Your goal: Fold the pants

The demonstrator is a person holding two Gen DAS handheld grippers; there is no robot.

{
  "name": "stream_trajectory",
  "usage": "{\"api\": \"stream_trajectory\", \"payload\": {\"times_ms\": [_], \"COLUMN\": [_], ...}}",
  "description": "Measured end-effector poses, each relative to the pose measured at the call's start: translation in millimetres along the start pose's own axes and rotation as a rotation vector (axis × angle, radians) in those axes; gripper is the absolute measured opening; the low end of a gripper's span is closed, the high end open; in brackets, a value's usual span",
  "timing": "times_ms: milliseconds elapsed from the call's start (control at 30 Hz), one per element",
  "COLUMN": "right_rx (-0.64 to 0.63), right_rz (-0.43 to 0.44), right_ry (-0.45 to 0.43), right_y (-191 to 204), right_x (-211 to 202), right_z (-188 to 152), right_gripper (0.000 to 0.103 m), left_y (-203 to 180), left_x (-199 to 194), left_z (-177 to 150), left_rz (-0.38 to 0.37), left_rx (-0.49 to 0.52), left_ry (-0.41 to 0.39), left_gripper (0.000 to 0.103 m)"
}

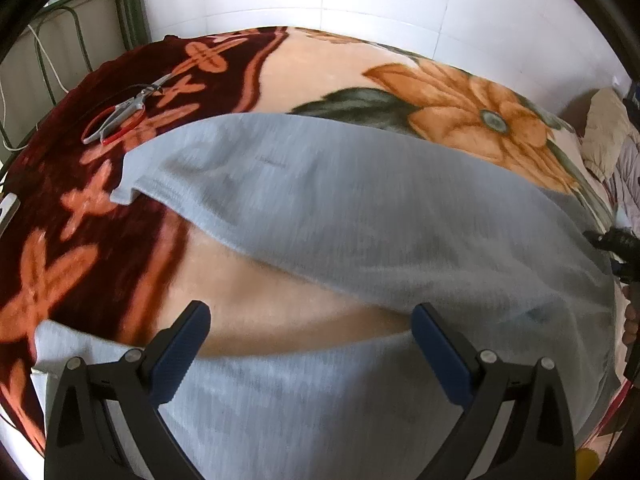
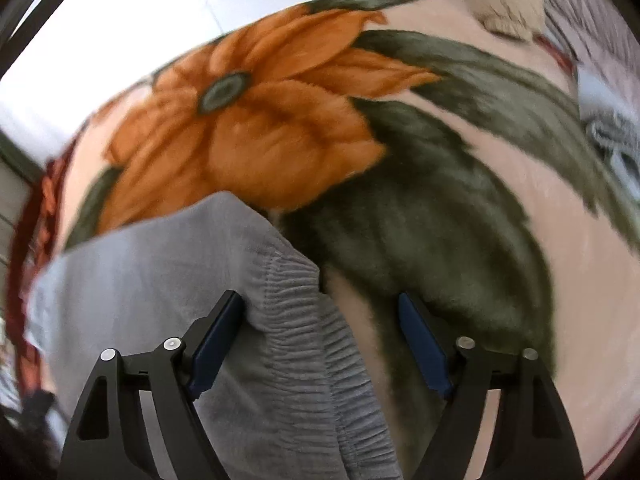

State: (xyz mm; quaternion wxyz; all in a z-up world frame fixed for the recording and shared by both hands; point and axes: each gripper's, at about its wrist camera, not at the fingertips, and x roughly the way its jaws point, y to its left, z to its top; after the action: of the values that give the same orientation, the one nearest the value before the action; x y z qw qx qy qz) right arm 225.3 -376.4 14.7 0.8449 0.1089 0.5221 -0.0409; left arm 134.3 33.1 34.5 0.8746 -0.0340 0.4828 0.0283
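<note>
Two light grey knitted pants legs [image 1: 320,208] lie spread over a plush blanket [image 1: 328,60] printed with a large orange flower and green leaves. One leg runs across ahead of the left gripper [image 1: 310,338], from a cuffed end up on its left to the seat on its right, while the other leg passes directly beneath its fingers. That gripper's jaws stand wide apart, with bare blanket and the nearer leg's edge showing between them and nothing pinched. Far ahead on its left, red-handled metal scissors [image 1: 124,108] rest on the blanket's dark red border. The right gripper [image 2: 320,340] hangs over the gathered elastic waistband [image 2: 304,320], its jaws part-way apart; the left pad [image 2: 218,344] sits over the fabric, and the ribbed band lies in the gap with no clear pinch.
</note>
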Motion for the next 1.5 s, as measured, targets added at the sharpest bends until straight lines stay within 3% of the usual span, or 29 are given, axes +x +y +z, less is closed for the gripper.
{"api": "stream_trajectory", "payload": {"times_ms": [67,167,333,500,567,667,733,833,1033,1167,1400,1500], "right_rx": [-0.050,-0.131,-0.164,-0.173,-0.160,-0.154,-0.178,-0.175,-0.134,-0.186,-0.155,-0.184], "right_rz": [0.014,-0.068,-0.210,-0.384,-0.426,-0.383,-0.392,-0.399,-0.331,-0.271,-0.085,-0.098], "right_ry": [-0.026,-0.093,-0.197,-0.217,-0.183,-0.053,-0.027,-0.079,-0.162,-0.129,0.012,0.027], "right_y": [9,21,20,3,-8,-19,-20,-21,-18,1,32,49], "right_x": [-7,-19,-38,-30,-14,16,23,12,-38,-63,-61,-53], "right_z": [-3,-6,19,53,64,66,63,54,24,-20,-86,-102], "right_gripper": [0.026,0.016,0.012,0.012,0.012,0.016,0.018,0.027,0.039,0.044,0.044,0.044], "left_y": [-2,-6,-12,-9,-7,-2,3,12,43,79,113,117], "left_x": [2,3,6,15,18,21,22,21,13,14,42,64], "left_z": [5,16,39,57,59,56,53,46,51,71,118,128], "left_rz": [0.005,0.004,0.030,0.065,0.067,0.076,0.087,0.103,0.170,0.199,0.085,0.040], "left_rx": [0.006,0.017,0.066,0.102,0.105,0.104,0.104,0.105,0.119,0.042,-0.084,-0.130], "left_ry": [-0.007,-0.022,-0.057,-0.069,-0.065,-0.056,-0.047,-0.039,-0.085,-0.102,-0.073,-0.022], "left_gripper": [0.102,0.102,0.102,0.102,0.102,0.102,0.102,0.102,0.102,0.102,0.102,0.102]}}
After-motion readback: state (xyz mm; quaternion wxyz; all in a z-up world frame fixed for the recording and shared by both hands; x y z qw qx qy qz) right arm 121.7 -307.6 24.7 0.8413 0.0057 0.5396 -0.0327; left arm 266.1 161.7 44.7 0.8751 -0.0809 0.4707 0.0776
